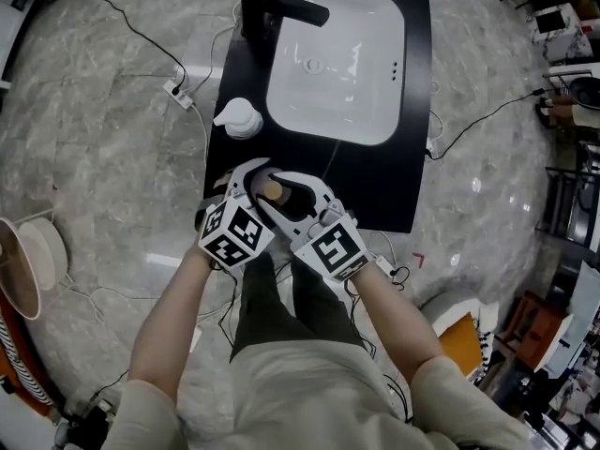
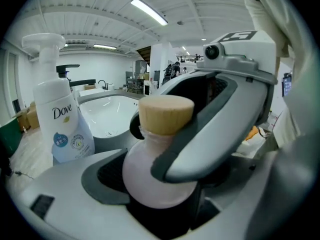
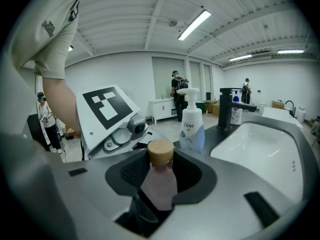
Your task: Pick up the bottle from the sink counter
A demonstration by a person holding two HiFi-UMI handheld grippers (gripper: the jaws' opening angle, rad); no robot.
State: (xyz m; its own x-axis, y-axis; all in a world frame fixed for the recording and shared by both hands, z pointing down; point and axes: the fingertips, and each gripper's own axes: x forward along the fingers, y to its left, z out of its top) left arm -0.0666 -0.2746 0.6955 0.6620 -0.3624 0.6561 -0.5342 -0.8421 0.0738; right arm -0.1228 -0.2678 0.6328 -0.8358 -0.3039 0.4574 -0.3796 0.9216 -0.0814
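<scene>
The small pink bottle (image 2: 155,179) sits right between the jaws of both grippers. The left gripper (image 1: 255,187) and the right gripper (image 1: 302,200) are both closed on its round body. It looks smooth, light and breakable, maybe slippery. Best hold it on the belly, under the wooden cap (image 2: 166,114).

Grey marbled floor (image 1: 103,129) with trailing black cables (image 1: 141,37), white walls (image 3: 120,71), long strip lights (image 3: 193,24) overhead

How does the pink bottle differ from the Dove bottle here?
The pink bottle has a wooden cap; the Dove bottle has a white pump. The pink bottle is held by the left gripper and right gripper; the Dove bottle stands free on the counter. Both are roughly upright.
</scene>
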